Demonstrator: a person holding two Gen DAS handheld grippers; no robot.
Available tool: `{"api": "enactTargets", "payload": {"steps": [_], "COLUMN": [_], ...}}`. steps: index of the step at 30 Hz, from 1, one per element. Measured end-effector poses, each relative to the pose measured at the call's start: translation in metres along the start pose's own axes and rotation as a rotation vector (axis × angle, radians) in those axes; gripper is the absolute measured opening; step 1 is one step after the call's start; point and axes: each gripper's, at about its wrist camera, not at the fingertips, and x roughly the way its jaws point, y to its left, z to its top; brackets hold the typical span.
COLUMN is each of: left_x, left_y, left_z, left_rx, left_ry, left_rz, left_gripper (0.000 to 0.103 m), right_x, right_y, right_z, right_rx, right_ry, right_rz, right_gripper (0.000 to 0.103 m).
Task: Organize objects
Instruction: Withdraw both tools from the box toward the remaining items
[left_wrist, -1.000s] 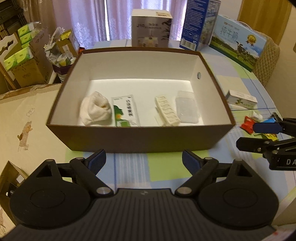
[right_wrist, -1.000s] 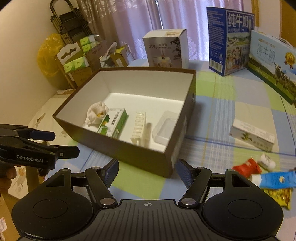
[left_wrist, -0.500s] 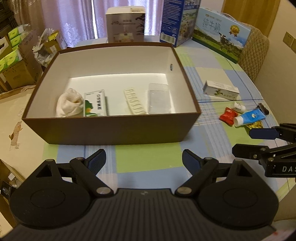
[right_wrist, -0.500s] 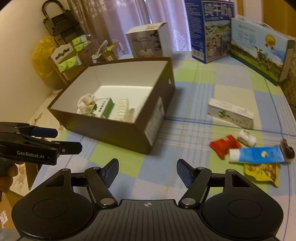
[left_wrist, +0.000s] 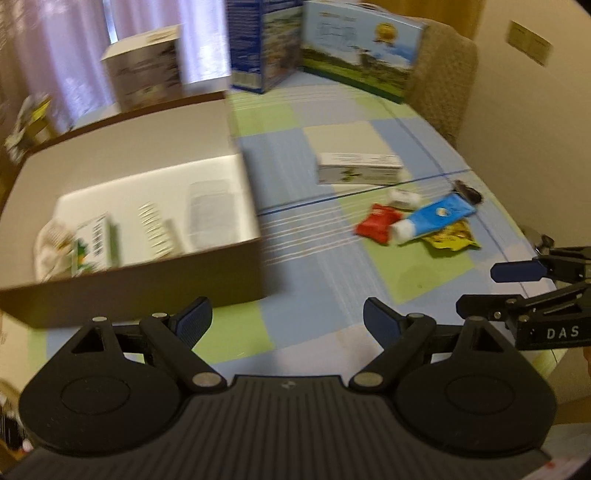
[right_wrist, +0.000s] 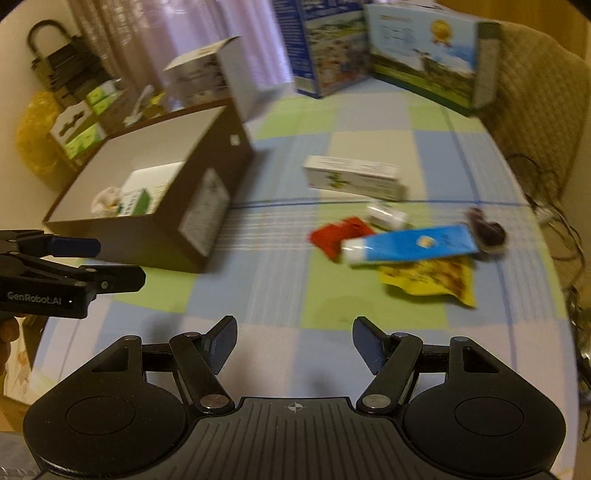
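- The left gripper (left_wrist: 287, 319) hovers above the checked tablecloth (left_wrist: 332, 266) with its claw spread wide and nothing between the fingers; the right gripper (right_wrist: 294, 339) hangs over the same cloth, also wide and empty.
- One brown cardboard box (left_wrist: 147, 291) with a white inside stands at the left. It holds four things: a crumpled white cloth (left_wrist: 48, 243), a green-and-white carton (left_wrist: 94, 245), a ribbed white piece (left_wrist: 157, 229) and a clear plastic tray (left_wrist: 210, 214).
- Six loose items lie on the cloth to the right of the box: one long white carton (right_wrist: 354, 179), one small white roll (right_wrist: 386, 216), one red packet (right_wrist: 341, 234), one blue tube (right_wrist: 410, 245), one yellow packet (right_wrist: 432, 278) and one small dark object (right_wrist: 485, 230), too blurred to name.
- The tube lies across the yellow packet, its cap end touching the red packet.
- At the far edge stand three large printed boxes: one white (left_wrist: 146, 68) behind the brown box, two blue (left_wrist: 264, 40) (left_wrist: 360, 46) to its right.
- Bare cloth lies between each gripper and the loose items.
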Motion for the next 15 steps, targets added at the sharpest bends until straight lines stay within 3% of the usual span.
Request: {"api": "enactTargets", "payload": {"steps": [15], "left_x": [0.064], "left_y": [-0.097], "left_z": [0.034], "left_rx": [0.240], "left_ry": [-0.045], "left_rz": [-0.168], "left_gripper": [0.081], "right_x": [-0.030], "right_y": [-0.096], "right_z": [-0.021], "right_rx": [0.205], "right_ry": [-0.017], "right_rz": [-0.130], "right_gripper": [0.067]}}
